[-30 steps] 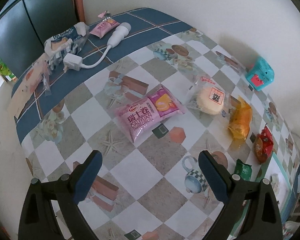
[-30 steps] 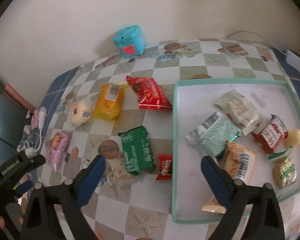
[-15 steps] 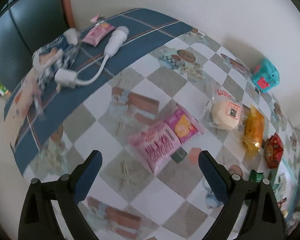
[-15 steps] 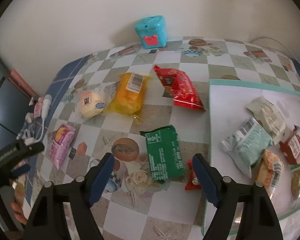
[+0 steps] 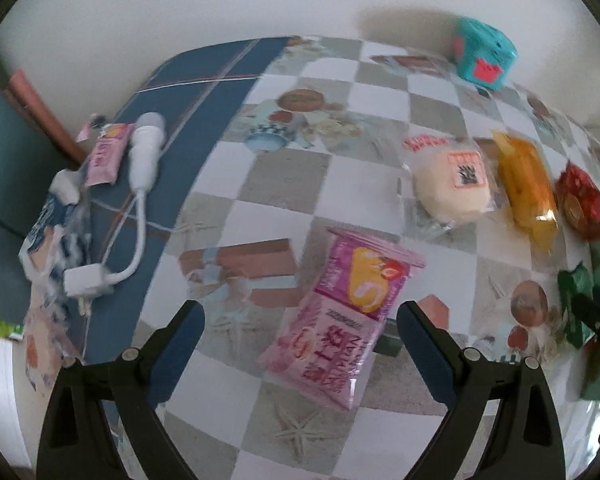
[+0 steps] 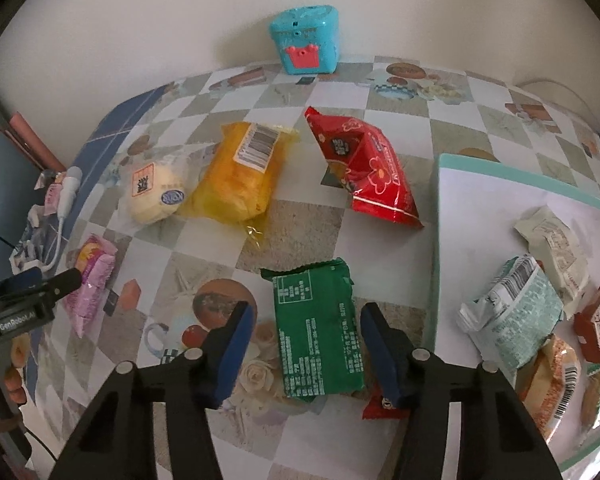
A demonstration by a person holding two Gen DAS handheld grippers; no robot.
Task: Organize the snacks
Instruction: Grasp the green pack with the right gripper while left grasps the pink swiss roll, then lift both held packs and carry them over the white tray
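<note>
My left gripper (image 5: 300, 320) is open, its fingers on either side of the pink snack packet (image 5: 340, 320) on the checked tablecloth. My right gripper (image 6: 306, 328) is open around the green packet (image 6: 318, 328), just above it. A small red packet (image 6: 380, 404) peeks out under the right finger. A round bun (image 6: 154, 194), an orange packet (image 6: 240, 176) and a red packet (image 6: 364, 164) lie further back. The left gripper (image 6: 32, 284) shows at the left edge over the pink packet (image 6: 92, 284).
A tray with a teal rim (image 6: 436, 248) at the right holds several packets. A teal box (image 6: 306, 40) stands by the wall. A white charger with cable (image 5: 140, 184), a small pink packet (image 5: 106, 156) and a crumpled bag (image 5: 52, 240) lie at the table's left end.
My left gripper has swung right and come down over the pink packet. My right gripper has moved left from the tray to the green packet and narrowed its opening.
</note>
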